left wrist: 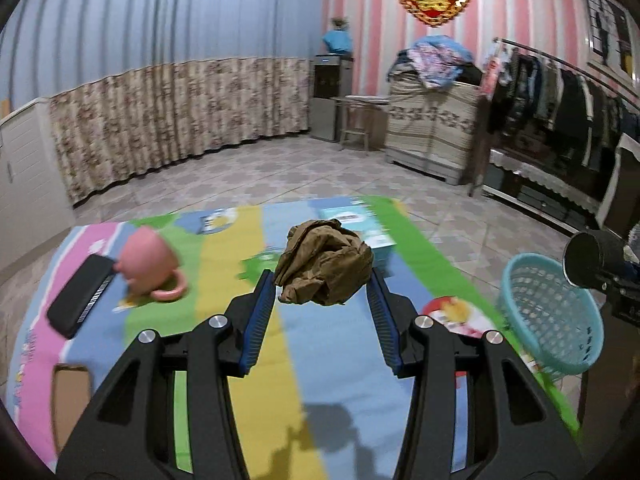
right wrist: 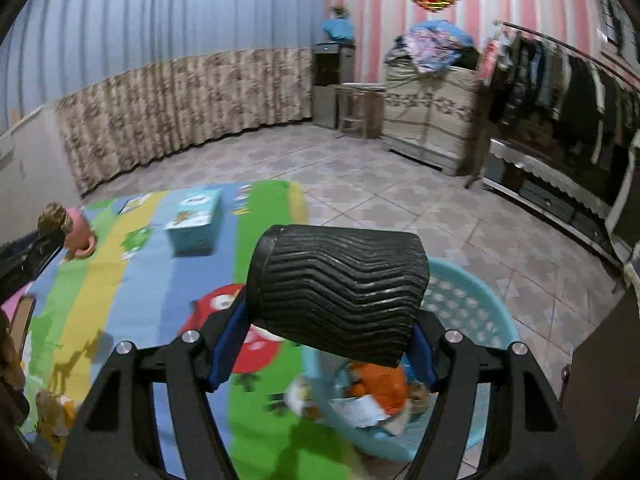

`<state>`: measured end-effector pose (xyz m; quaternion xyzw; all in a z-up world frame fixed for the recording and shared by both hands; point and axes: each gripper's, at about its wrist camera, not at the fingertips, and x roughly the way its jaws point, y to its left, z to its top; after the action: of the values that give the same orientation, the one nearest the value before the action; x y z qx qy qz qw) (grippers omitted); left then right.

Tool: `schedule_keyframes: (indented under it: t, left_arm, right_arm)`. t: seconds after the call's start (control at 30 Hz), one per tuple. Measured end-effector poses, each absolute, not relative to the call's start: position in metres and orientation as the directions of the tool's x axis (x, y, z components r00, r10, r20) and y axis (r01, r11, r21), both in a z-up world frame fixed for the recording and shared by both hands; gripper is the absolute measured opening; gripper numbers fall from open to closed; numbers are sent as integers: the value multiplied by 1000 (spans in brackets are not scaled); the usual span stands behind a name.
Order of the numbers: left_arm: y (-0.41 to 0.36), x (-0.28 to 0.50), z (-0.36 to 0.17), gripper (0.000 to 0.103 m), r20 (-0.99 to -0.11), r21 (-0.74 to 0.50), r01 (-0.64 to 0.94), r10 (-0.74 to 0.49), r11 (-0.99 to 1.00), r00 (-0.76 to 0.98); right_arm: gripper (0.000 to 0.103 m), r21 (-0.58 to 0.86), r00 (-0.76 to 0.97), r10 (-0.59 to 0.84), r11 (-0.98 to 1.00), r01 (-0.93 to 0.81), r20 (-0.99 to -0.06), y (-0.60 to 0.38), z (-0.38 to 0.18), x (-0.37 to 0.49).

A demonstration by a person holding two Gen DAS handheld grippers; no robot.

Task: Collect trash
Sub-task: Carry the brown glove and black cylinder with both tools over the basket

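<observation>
My left gripper (left wrist: 322,278) is shut on a crumpled brown paper wad (left wrist: 324,260), which hangs between the blue pads above the colourful play mat (left wrist: 340,360). My right gripper (right wrist: 332,314) is shut on a black ribbed cup (right wrist: 340,292) lying sideways between its fingers. Right below the cup stands a teal plastic basket (right wrist: 472,312) with an orange wrapper (right wrist: 380,388) and other scraps inside. In the left wrist view the basket (left wrist: 548,312) stands off the mat's right edge, with the black cup (left wrist: 592,256) above it.
On the mat lie a tipped pink mug (left wrist: 148,260), a black flat case (left wrist: 80,292), a teal box (left wrist: 360,224) and a cardboard piece (left wrist: 70,400). Tiled floor, a curtain, cabinets and a clothes rack (left wrist: 560,92) surround the mat.
</observation>
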<state>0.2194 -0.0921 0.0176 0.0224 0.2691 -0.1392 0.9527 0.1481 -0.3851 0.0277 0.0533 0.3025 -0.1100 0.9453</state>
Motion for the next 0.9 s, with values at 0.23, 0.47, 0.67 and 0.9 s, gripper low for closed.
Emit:
schedule_keyframes:
  t: [0.23, 0.47, 0.67, 0.9]
  left_arm:
    - [-171, 214, 3, 46, -533, -23, 378, -332, 925, 779]
    - [-242, 218, -16, 46, -574, -21, 472, -397, 881, 716]
    - [-300, 209, -25, 47, -587, 12, 548, -438, 836, 681]
    - [-343, 216, -42, 48, -631, -7, 605, -473, 796, 615]
  right_arm:
    - [68, 69, 784, -223, 945, 320, -580, -453, 17, 138]
    - [68, 90, 760, -264, 917, 389, -594, -497, 0, 128]
    - [68, 130, 756, -279, 893, 431, -592, -520, -9, 120]
    - [68, 174, 758, -274, 875, 453, -592, -538, -15, 112]
